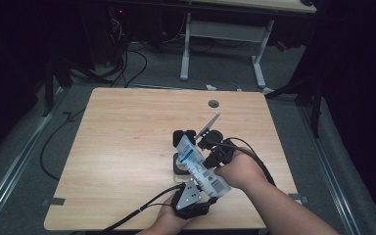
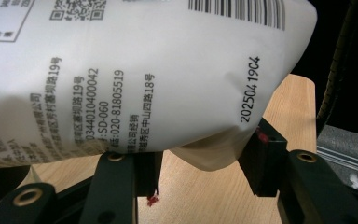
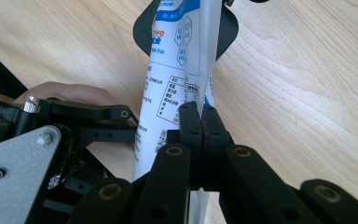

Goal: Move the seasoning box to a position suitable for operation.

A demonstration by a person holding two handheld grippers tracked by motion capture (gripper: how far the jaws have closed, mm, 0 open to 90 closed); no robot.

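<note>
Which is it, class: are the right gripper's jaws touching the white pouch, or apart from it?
Touching. In the right gripper view, the right gripper has its jaws pinched on a flat edge of the white pouch.

smooth, faintly glossy white plastic pouch [image 2: 135, 79]; matt pale wood-grain table [image 1: 127, 142]; matt black plastic fingers [image 3: 200, 128].

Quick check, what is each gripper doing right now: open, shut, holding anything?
Left gripper: shut on the bottom end of the white pouch, jaws part open around it.
Right gripper: shut tight, pinching the pouch's thin edge.

pouch [image 1: 198, 164] between left gripper [image 1: 192, 197] and right gripper [image 1: 210, 147], above table [image 1: 122, 147]
</note>
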